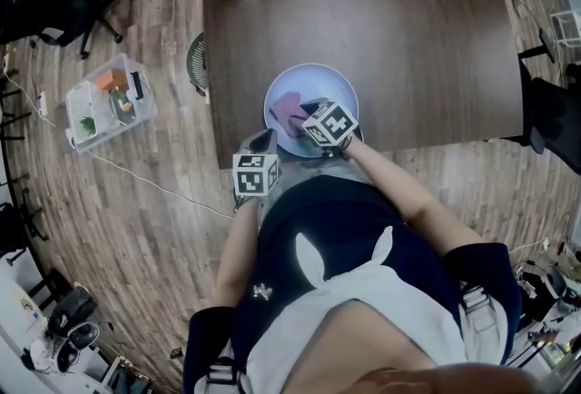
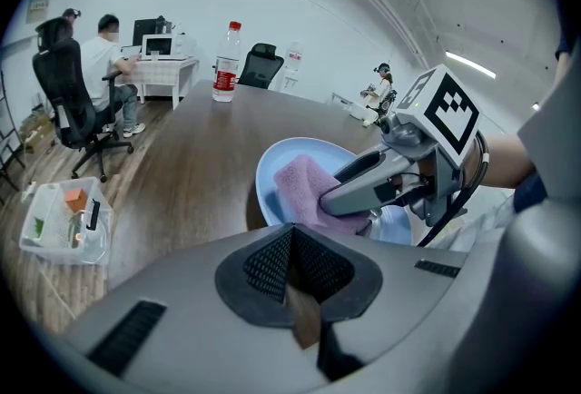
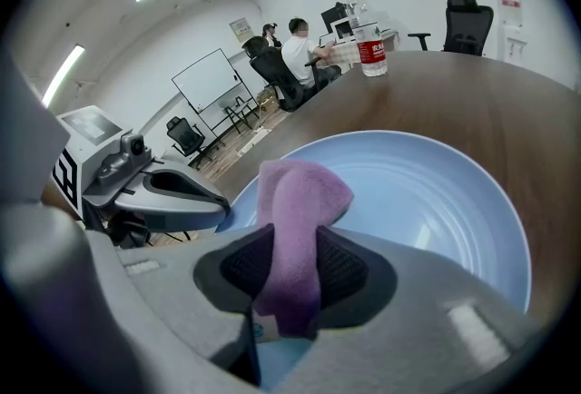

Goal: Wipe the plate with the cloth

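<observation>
- The right tongs point(image 3: 292, 247) are clamped on the purple cloth point(image 3: 304, 192). The cloth stands up between their 2 pads and folds over onto the plate.
- The left tongs point(image 2: 292, 242) have their 2 pads pressed together with nothing between them. They hang just beside the plate's near-left rim, at the worktop's near edge. Whether they touch the rim I cannot tell.
- The light-blue plate point(image 3: 436, 201) lies on the dark brown worktop point(image 3: 490, 102), close to its near edge. The cloth rests in the plate's left part.
- A clear bottle point(image 3: 368, 43) with a red cap stands upright near the worktop's far-left corner, well apart from the plate.
- A clear plastic box point(image 1: 104, 102) sits on the wooden floor point(image 1: 136, 220), left of the worktop.
- Beyond, seated people point(image 2: 109, 65) work at a desk.
</observation>
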